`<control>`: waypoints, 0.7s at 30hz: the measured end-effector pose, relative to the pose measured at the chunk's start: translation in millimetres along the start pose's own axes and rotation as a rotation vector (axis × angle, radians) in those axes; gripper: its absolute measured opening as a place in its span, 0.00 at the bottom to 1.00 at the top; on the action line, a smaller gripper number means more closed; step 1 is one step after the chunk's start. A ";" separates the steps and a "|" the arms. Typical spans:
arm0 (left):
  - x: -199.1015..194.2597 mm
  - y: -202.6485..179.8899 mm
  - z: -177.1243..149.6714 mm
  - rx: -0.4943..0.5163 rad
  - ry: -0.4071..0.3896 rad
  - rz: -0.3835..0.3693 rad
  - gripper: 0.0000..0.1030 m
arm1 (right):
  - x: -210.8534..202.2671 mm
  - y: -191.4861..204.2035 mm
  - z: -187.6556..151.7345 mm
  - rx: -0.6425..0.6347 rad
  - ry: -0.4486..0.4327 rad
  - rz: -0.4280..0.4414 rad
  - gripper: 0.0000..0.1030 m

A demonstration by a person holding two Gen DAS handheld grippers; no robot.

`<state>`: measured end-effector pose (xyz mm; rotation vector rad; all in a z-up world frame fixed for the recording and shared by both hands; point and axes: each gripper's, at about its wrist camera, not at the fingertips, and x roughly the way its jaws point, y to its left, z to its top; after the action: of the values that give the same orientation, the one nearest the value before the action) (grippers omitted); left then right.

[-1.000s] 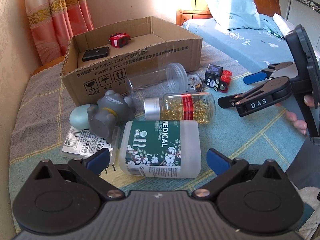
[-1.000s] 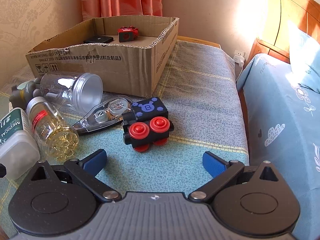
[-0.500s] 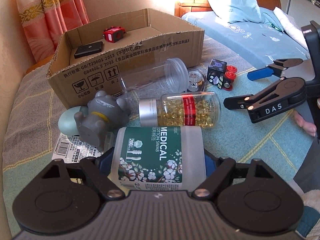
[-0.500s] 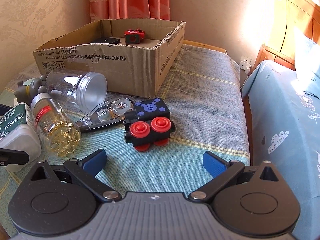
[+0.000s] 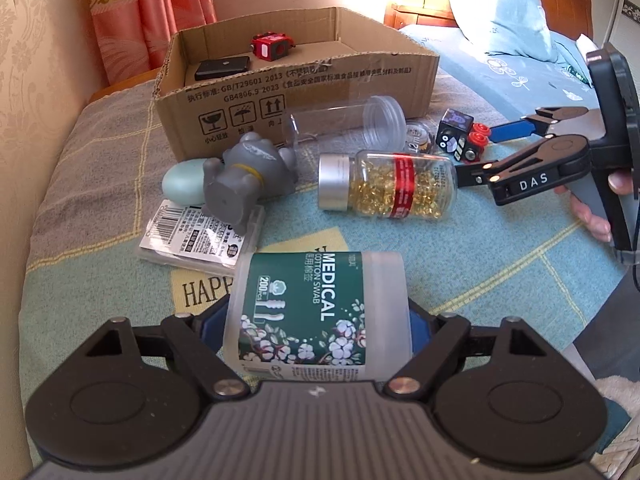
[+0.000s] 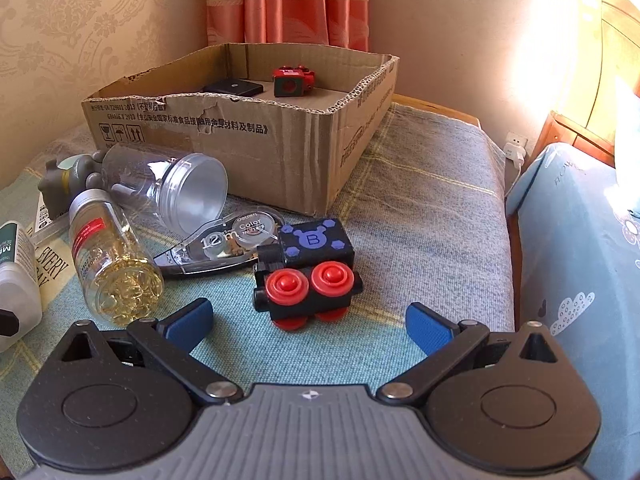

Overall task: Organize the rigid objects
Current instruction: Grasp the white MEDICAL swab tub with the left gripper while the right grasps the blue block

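My left gripper is shut on the white cotton swab box with a green label and holds it above the bedspread. The box also shows at the left edge of the right wrist view. My right gripper is open just in front of a black toy train with red wheels; it also shows in the left wrist view. The cardboard box at the back holds a red toy and a black flat case.
On the bedspread lie a capsule bottle, a clear jar, a grey figurine, a pale green egg, a barcoded packet and a tape dispenser. A blue bed is to the right.
My left gripper moved forward around the cotton swab box, shut on it and raised it. My right gripper moved slightly closer to the toy train and stayed open.
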<state>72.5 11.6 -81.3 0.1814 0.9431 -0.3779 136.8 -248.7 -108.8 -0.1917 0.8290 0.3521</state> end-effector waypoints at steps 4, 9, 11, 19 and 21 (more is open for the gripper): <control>0.1 1.1 -0.6 -0.010 -0.009 -0.002 0.81 | 12.0 -1.7 10.6 -0.064 -0.015 0.063 1.00; -1.1 2.5 -2.7 -0.012 -0.016 -0.010 0.81 | 11.5 5.0 14.1 -0.122 0.004 0.121 1.00; -2.1 3.6 -3.6 -0.014 -0.019 -0.014 0.81 | 7.2 11.0 10.6 -0.147 0.013 0.137 1.00; 0.1 4.3 -2.6 -0.015 -0.017 -0.024 0.81 | 0.0 9.2 11.7 -0.137 0.007 0.106 0.84; 0.9 4.1 -2.5 -0.017 -0.016 -0.024 0.81 | 0.3 7.3 14.1 -0.137 0.003 0.090 0.77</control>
<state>72.7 15.9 -83.5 0.1520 0.9331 -0.3929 143.9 -237.7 -99.9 -0.2828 0.8184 0.4939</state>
